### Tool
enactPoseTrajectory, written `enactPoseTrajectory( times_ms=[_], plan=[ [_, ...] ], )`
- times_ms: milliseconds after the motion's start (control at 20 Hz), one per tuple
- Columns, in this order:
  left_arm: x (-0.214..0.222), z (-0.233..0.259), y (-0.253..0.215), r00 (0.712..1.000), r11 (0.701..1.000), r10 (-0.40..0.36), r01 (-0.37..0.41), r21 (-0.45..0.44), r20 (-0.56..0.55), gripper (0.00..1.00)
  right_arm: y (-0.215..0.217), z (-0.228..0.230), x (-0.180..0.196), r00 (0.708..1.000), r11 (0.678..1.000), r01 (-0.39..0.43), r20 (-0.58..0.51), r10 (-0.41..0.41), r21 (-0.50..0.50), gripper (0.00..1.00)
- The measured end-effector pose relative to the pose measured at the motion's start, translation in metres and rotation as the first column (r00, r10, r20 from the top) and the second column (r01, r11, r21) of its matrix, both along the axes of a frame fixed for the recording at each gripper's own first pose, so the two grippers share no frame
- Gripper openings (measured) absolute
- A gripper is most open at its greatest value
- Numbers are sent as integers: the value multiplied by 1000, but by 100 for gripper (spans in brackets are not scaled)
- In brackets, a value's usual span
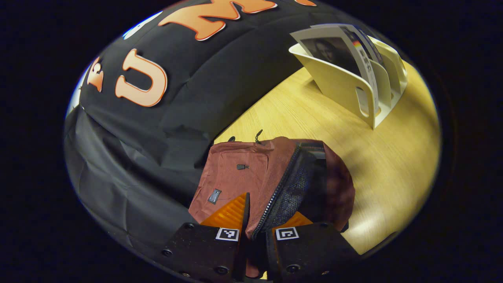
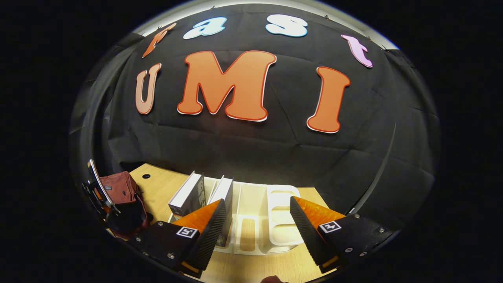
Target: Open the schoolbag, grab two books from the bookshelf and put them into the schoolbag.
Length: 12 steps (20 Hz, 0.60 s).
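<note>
Left gripper [image 1: 257,226] pinched the fabric at the unzipped edge of the red schoolbag [image 1: 251,173], which lay at 6 o'clock on the wooden table [image 1: 353,157]. Right gripper [image 2: 257,230] hung spread wide and empty before the white bookshelf [image 2: 281,220]; two books [image 2: 188,196] stood in it at 11 o'clock.

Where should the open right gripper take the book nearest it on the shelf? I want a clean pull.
Grip the nearer book by its exposed top edge, coming from above and in front. It stands upright between the bookshelf dividers, so its upper part seems the freest hold for the right gripper.
</note>
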State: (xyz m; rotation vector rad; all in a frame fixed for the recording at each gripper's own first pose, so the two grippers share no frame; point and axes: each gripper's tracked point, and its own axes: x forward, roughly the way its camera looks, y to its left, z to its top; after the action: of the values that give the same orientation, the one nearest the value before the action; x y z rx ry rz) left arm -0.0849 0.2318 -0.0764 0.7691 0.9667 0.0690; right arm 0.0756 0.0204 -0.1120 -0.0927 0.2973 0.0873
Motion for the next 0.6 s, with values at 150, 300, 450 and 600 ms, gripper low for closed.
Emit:
enactPoseTrajectory(
  times_ms=[150, 300, 450, 600],
  plan=[
    [9, 12, 5, 999, 996, -19, 16, -85, -34, 13, 31, -1, 7, 996, 998, -58, -69, 55, -31, 96],
    [18, 23, 13, 996, 985, -28, 13, -173, -84, 10, 62, -1, 13, 985, 993, -107, -142, 99, -55, 96],
    [23, 27, 22, 988, 956, -23, -23, -291, -153, 8, 97, -12, 15, 952, 987, -159, -267, 151, -11, 97],
    [29, 33, 32, 975, 921, -20, -69, -384, -223, 8, 126, -17, 18, 914, 982, -191, -363, 180, 8, 97]
  ],
)
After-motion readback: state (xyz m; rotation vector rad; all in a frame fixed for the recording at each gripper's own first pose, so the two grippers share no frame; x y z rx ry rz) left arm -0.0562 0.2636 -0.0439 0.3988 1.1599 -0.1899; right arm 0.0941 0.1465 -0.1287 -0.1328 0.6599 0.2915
